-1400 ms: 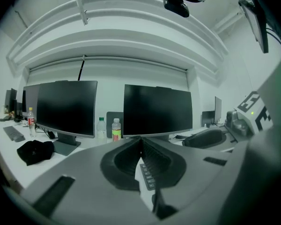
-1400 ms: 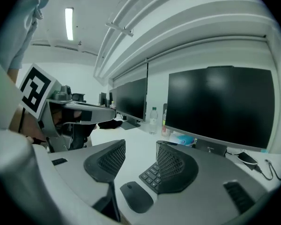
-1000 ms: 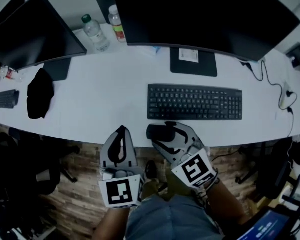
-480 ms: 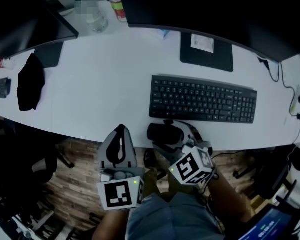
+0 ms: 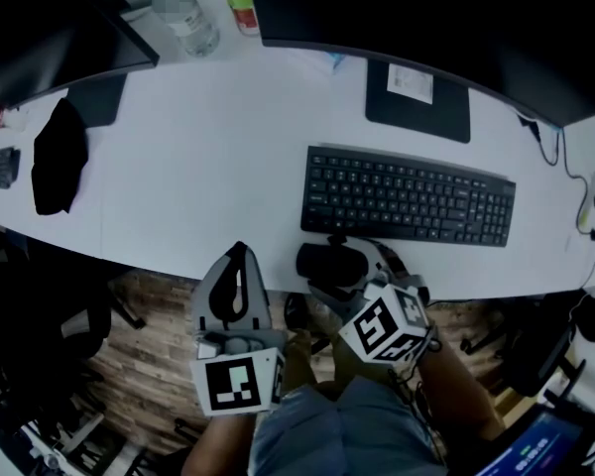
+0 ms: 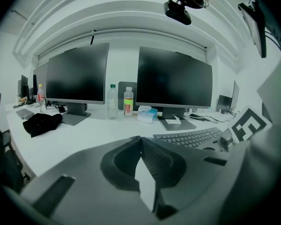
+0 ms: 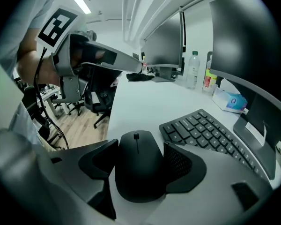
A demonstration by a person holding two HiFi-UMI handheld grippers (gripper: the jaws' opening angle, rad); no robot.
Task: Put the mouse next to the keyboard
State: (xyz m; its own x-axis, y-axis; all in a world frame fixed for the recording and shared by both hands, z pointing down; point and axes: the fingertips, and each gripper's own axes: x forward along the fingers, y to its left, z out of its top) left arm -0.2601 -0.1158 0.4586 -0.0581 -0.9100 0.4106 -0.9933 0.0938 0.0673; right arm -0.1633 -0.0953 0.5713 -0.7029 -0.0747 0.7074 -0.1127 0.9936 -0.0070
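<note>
1. R tongs (image 7: 140,146): jaws apart, having just been opening. Mouse (image 7: 136,172) sits between them. The pads (image 7: 178,161) stand close at either flank, w/ no clear squeeze on it.
2. Mouse: flat on bench (image 5: 208,167), near the front edge, just beside the keyboard (image 5: 407,194) at its near-L corner. Scroll wheel points away from the R tongs.
3. L tongs (image 6: 140,138): jaws together at the tips, nothing between them. In the head view the tips are at the bench front edge, L of the mouse and apart from it; the body hangs over the wood floor (image 5: 149,365).
4. Bench rear: two monitors (image 6: 173,78), two bottles (image 6: 112,101) between their stands. Black cloth (image 5: 58,157) lies far L.
</note>
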